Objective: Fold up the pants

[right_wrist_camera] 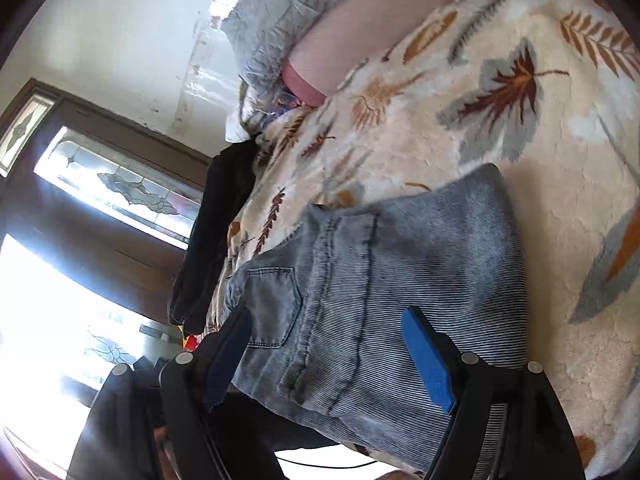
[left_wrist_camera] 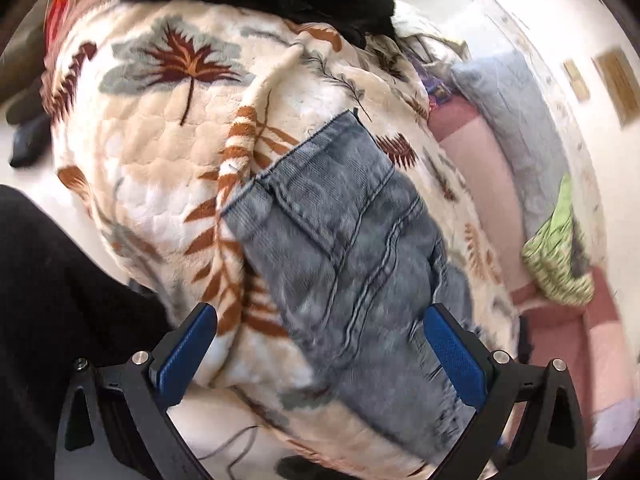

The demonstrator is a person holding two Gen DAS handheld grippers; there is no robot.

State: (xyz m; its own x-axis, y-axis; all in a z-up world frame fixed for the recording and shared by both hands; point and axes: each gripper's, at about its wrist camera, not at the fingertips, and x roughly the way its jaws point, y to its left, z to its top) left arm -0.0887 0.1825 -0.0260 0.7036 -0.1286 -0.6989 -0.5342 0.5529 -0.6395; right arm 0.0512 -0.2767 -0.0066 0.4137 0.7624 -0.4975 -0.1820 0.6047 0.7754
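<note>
Already the grey jeans (right_wrist_camera: pixel 380 280) lie folded compactly on the leaf-print blanket (left_wrist_camera: pixel 160 152), both tongs, left (left_wrist_camera: pixel 320 364) and right (right_wrist_camera: pixel 332 360), wide open and empty, so little remains.

Daylight fills both views. In the right wrist view it pours in through the window panes (right_wrist_camera: pixel 116 196) at the left, which are blown out to plain white, with flare washing over the dark frame nearby. The white wall (left_wrist_camera: pixel 532 8) in the left wrist view also glares. The left wrist view is smeared by motion blur, worst at its right side and over the jeans (left_wrist_camera: pixel 348 240). Both pictures bulge like a fishbowl, with black corners. The right wrist view is sharper.
</note>
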